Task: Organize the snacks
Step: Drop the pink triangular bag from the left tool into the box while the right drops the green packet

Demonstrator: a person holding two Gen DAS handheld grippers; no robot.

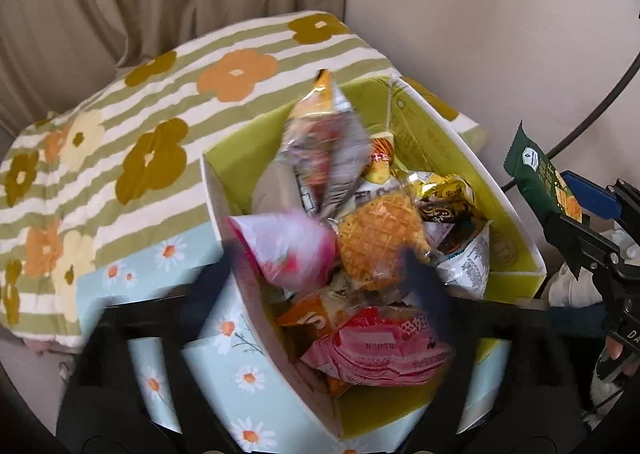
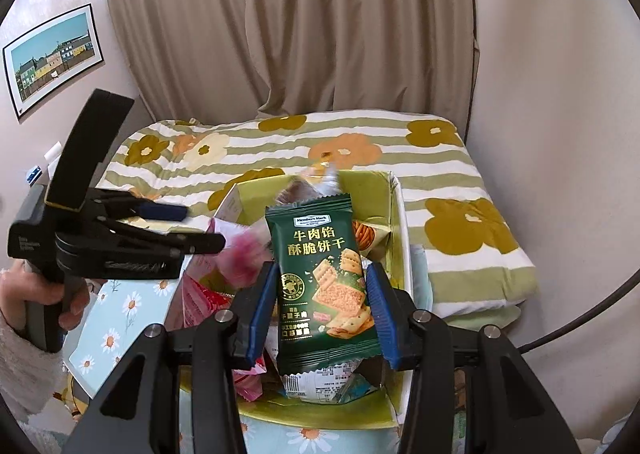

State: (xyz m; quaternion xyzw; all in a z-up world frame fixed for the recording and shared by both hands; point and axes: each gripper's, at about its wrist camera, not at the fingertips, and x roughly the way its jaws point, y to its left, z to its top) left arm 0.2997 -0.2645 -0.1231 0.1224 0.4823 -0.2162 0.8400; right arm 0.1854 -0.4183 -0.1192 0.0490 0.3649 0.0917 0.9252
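Note:
A daisy-print box [image 1: 224, 354] with a green lining holds several snack packets. My right gripper [image 2: 320, 290] is shut on a dark green cracker packet [image 2: 320, 278] and holds it upright above the box [image 2: 396, 221]; this packet [image 1: 540, 177] also shows at the right of the left wrist view. My left gripper [image 1: 320, 274] hovers over the box, fingers blurred and spread, with a pink packet [image 1: 280, 246] and a waffle packet [image 1: 376, 242] between them. Nothing looks gripped. It also shows at the left of the right wrist view [image 2: 204, 225].
The box rests by a bed with a green-striped flower quilt [image 1: 120, 125]. Beige curtains [image 2: 320, 33] hang behind it. A plain wall [image 1: 500, 33] stands on the right, and a framed picture [image 2: 52, 57] hangs on the left wall.

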